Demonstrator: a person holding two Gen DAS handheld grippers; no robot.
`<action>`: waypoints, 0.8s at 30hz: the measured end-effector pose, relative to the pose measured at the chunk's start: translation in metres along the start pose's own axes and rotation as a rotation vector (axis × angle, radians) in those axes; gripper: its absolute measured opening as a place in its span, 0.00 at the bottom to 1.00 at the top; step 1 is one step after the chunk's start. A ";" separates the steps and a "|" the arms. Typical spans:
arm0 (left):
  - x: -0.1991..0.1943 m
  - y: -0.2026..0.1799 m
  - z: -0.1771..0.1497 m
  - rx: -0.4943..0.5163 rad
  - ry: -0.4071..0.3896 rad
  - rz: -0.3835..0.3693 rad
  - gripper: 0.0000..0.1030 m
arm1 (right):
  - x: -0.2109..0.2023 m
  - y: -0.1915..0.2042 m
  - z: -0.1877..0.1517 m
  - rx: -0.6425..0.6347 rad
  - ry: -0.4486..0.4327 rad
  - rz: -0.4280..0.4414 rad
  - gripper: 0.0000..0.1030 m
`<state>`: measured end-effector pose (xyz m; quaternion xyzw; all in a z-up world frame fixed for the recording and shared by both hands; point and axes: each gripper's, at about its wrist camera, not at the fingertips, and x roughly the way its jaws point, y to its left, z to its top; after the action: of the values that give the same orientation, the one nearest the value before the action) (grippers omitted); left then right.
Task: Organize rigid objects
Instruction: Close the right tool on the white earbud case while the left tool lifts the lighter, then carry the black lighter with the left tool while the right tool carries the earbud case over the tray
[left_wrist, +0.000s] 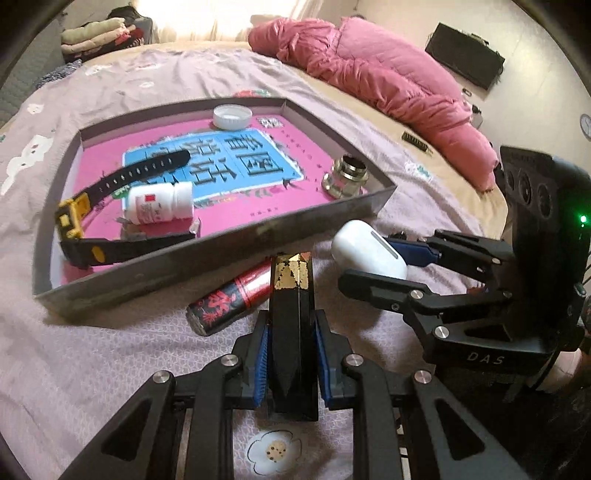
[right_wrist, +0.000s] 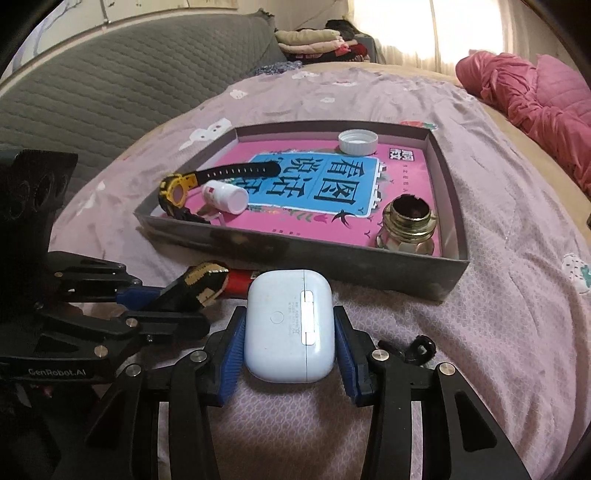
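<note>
My left gripper (left_wrist: 291, 326) is shut on a black faceted case with gold flakes (left_wrist: 291, 280), held just above the bedspread in front of the grey box tray (left_wrist: 207, 254). My right gripper (right_wrist: 289, 317) is shut on a white earbud case (right_wrist: 290, 332), its blue pads pressing both sides. In the left wrist view the right gripper (left_wrist: 369, 260) and the earbud case (left_wrist: 364, 251) sit to the right. A red and black cylinder (left_wrist: 229, 299) lies on the bed against the tray's near wall.
The tray (right_wrist: 295, 254) holds a yellow and black watch (right_wrist: 177, 190), a white pill bottle (right_wrist: 225, 197), a white cap (right_wrist: 357, 142) and a brass fitting (right_wrist: 408, 225). A pink quilt (left_wrist: 388, 81) lies at the far right, a grey sofa (right_wrist: 110, 74) behind.
</note>
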<state>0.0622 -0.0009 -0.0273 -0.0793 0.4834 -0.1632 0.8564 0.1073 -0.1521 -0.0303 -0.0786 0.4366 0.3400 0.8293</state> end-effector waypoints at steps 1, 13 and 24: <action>-0.004 0.000 0.000 -0.006 -0.013 0.003 0.21 | -0.002 0.000 0.000 0.000 -0.006 0.001 0.44; -0.022 0.002 -0.001 -0.044 -0.087 0.043 0.21 | -0.016 0.007 0.008 -0.006 -0.056 0.013 0.44; -0.038 0.003 0.007 -0.046 -0.200 0.085 0.21 | -0.029 0.013 0.020 -0.005 -0.124 0.018 0.44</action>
<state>0.0505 0.0150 0.0056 -0.0943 0.4020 -0.1066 0.9045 0.1013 -0.1481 0.0065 -0.0554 0.3842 0.3526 0.8515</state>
